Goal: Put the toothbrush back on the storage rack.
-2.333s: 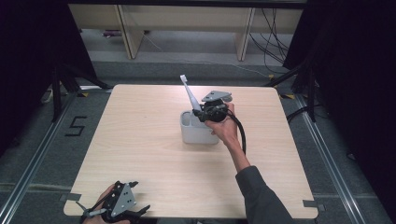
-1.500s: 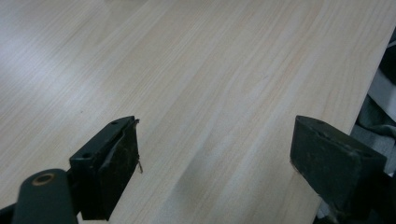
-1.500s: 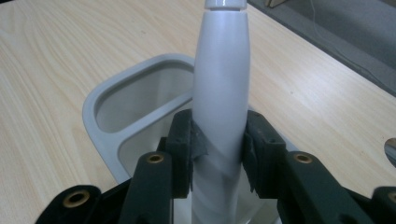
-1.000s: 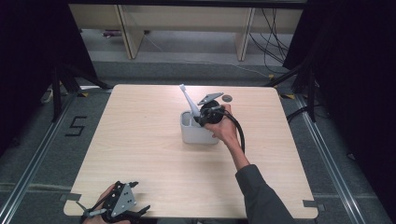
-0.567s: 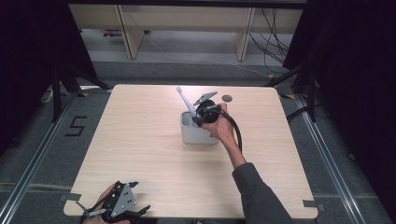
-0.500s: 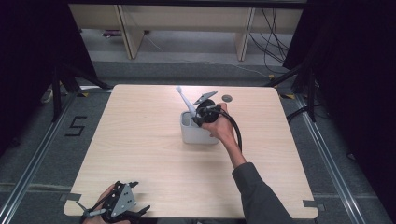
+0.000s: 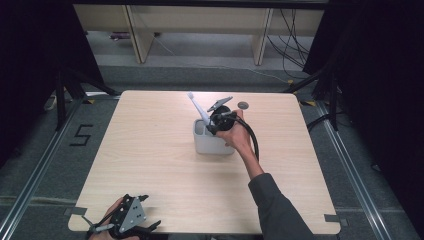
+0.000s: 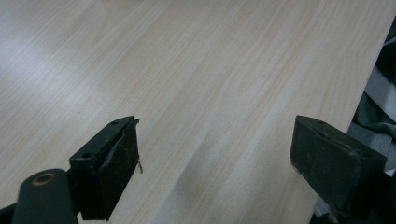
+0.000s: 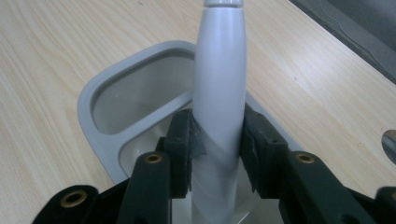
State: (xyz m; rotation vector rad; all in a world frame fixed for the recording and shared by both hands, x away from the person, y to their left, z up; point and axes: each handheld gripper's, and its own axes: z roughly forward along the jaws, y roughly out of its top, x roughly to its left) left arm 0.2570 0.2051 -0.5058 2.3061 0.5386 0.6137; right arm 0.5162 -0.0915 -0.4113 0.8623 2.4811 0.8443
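Placement is the step in hand, judged from the high view: the right gripper [image 7: 214, 121] clamps a white plastic toothbrush handle [image 7: 198, 108] leaning over the grey two-compartment holder [image 7: 212, 146]; the left gripper [image 7: 125, 224] rests well away from that holder, at the table's near edge. Left gripper view: jaws wide apart over bare wood. Right gripper view: both pads press the handle [image 9: 218, 88], its lower end inside the holder's [image 9: 88, 100] nearer compartment. Straighten it upright, lower until it seats, then let go.

Bright, evenly lit tabletop; dark surroundings; mild softness.
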